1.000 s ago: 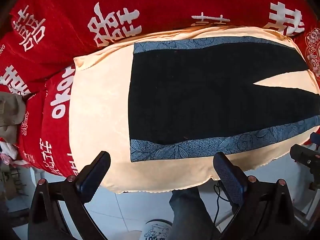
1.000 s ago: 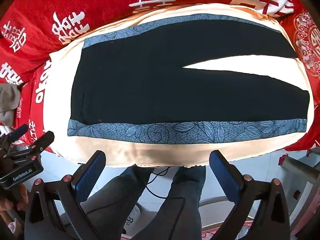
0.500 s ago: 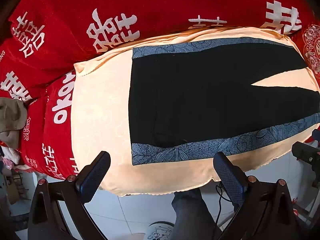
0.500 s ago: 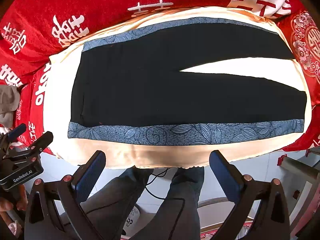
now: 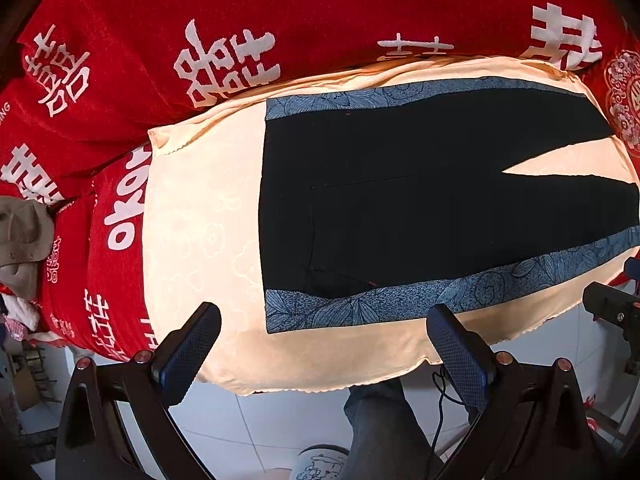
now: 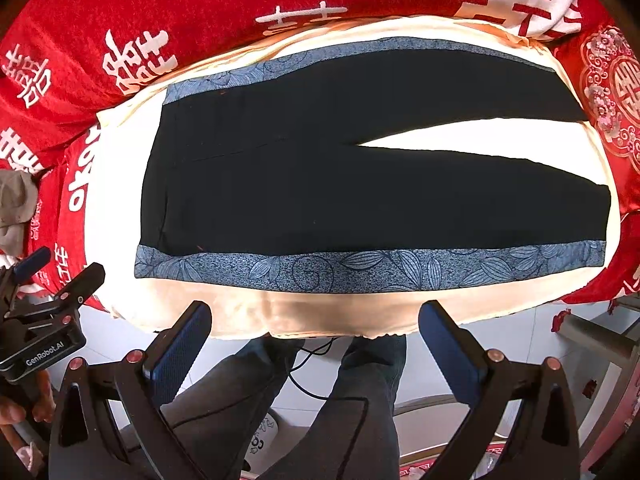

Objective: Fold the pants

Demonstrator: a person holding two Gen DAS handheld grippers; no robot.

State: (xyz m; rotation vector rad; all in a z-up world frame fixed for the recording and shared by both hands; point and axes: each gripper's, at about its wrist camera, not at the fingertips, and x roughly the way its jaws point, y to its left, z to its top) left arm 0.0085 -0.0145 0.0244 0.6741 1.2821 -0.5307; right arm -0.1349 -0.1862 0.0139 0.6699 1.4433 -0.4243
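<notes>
Black pants with blue leaf-patterned side stripes lie flat and spread on a cream cloth, waistband to the left, legs to the right. They also show whole in the right wrist view. My left gripper is open and empty, hovering over the cloth's near edge below the waist corner. My right gripper is open and empty, off the near edge below the near leg's stripe. The left gripper also shows at the left of the right wrist view.
The cream cloth lies on a red bedspread with white characters. A beige garment sits at the far left. The person's legs and white tile floor are below the bed edge.
Both grippers have crept slightly forward toward the bed; the pants sit a little lower in both views. The pants have not moved.
</notes>
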